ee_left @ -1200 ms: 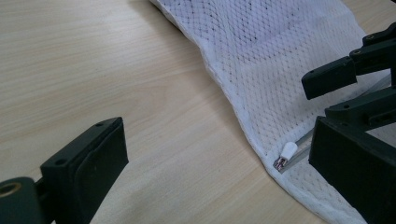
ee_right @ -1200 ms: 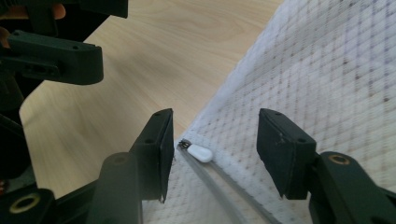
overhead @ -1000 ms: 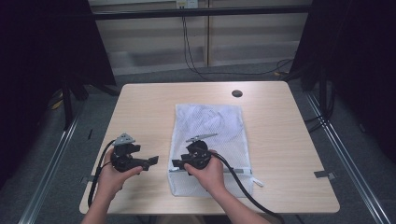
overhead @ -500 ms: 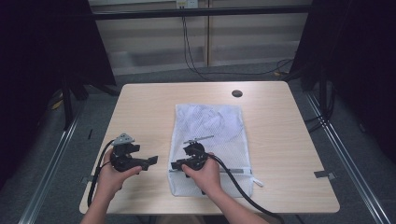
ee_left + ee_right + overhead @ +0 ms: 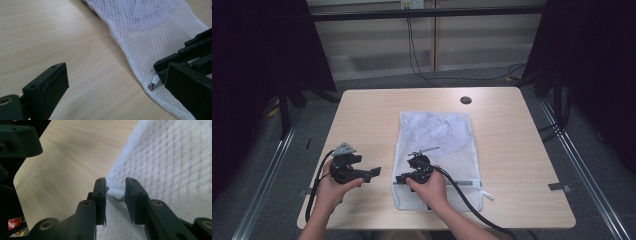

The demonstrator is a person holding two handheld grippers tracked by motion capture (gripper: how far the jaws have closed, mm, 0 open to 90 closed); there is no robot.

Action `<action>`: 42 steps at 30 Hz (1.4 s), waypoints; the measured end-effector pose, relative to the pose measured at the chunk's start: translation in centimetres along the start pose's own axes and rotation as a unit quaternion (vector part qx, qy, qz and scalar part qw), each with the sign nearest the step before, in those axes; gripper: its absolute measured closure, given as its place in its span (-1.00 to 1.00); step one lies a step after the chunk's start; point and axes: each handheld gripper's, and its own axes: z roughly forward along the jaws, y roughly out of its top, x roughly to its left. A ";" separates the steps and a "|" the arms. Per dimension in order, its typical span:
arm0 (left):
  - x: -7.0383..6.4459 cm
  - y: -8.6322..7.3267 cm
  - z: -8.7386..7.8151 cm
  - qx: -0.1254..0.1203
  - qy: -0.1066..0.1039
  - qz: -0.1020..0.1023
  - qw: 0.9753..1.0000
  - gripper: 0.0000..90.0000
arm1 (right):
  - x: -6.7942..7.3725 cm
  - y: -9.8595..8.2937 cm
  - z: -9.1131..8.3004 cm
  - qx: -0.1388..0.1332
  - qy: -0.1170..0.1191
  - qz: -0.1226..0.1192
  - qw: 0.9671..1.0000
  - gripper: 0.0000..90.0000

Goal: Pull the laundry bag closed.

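Observation:
A white mesh laundry bag [image 5: 437,135] lies flat in the middle of the table, its zipper along the near edge. My right gripper [image 5: 401,178] sits at the bag's near left corner. In the right gripper view its jaws [image 5: 115,187] stand narrowly apart, with the white zipper pull [image 5: 116,193] in the gap at their tips. My left gripper [image 5: 374,172] hovers over bare wood just left of the bag, open and empty. The left gripper view shows the bag's edge [image 5: 150,32], the zipper pull [image 5: 153,83] and the right gripper [image 5: 190,50] beside it.
The light wooden table [image 5: 522,150] has a round black grommet [image 5: 466,100] near its far edge. A thick black cable [image 5: 472,205] trails from the right gripper over the bag's near edge. Dark curtains and metal floor rails flank the table.
The right gripper has shifted slightly left and nearer, settling at the bag's near left corner around the zipper pull. The left gripper has barely moved.

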 end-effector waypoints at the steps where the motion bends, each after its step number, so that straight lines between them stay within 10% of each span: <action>1: 0.0 0.0 0.0 -0.001 0.000 -0.001 1.000 -0.90 | 0.0 -0.1 0.1 0.000 0.002 0.003 1.000 0.55; 42: 0.0 -0.1 0.0 0.005 -0.010 -0.007 1.000 -0.89 | 0.3 0.2 0.7 0.005 0.033 0.044 0.998 0.94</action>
